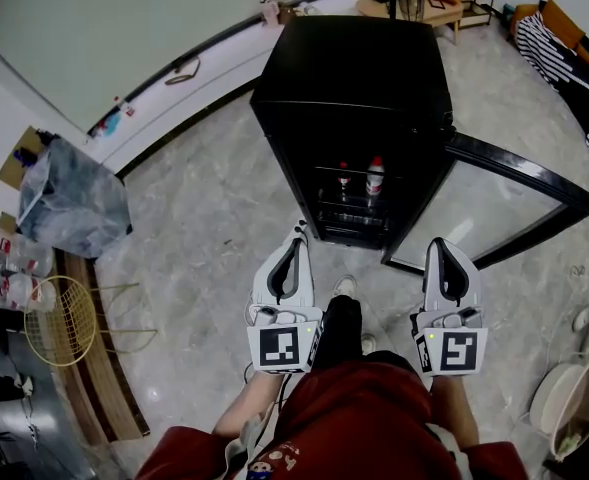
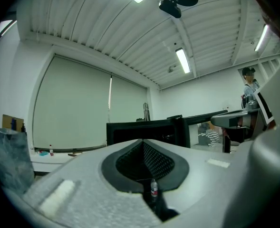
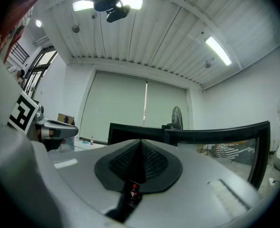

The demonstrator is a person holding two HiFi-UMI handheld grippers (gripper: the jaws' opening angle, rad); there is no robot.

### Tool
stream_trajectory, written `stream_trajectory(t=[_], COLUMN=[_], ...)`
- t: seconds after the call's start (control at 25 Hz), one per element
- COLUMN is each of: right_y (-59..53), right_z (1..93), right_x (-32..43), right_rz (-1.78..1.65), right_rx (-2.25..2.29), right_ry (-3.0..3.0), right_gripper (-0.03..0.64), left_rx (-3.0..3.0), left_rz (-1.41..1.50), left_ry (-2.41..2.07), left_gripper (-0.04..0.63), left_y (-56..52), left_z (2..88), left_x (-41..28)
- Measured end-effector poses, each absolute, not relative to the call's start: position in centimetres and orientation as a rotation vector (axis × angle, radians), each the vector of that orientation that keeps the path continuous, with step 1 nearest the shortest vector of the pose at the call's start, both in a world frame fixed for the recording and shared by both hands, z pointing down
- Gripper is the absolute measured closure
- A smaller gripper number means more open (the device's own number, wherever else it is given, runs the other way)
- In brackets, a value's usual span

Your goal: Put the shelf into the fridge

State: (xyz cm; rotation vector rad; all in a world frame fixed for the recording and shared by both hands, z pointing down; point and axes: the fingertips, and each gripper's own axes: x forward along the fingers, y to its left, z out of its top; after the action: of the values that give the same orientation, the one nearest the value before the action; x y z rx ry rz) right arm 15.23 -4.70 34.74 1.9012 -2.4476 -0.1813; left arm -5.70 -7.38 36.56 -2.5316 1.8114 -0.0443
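Observation:
A black fridge stands on the floor ahead of me, its glass door swung open to the right. Inside, two red-capped bottles stand on a wire shelf. My left gripper is held just in front of the fridge's lower left corner, shut with nothing in it. My right gripper hangs near the door's lower edge, also shut and empty. In the left gripper view the pads meet along one seam, and the fridge shows beyond. The right gripper view shows its pads pressed together too.
A grey plastic bag sits on boxes at the left, with a yellow wire chair below it. At the back is a wooden table. Striped fabric lies at the upper right, a white bucket at the lower right. My shoe is between the grippers.

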Motion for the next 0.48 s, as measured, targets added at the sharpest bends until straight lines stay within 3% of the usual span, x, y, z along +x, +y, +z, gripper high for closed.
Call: stream_trajectory(t=[0.48], right_y=[-4.68], right_z=[35.17], right_x=[14.77], right_rz=[-0.175], right_rx=[1.891], right_ry=[-2.443], right_gripper=[0.618], left_rx=[-2.545], left_rz=[-0.068], left_ry=[1.824], left_gripper=[0.589], left_y=[-7.12], left_z=[37.54], left_x=[-6.0])
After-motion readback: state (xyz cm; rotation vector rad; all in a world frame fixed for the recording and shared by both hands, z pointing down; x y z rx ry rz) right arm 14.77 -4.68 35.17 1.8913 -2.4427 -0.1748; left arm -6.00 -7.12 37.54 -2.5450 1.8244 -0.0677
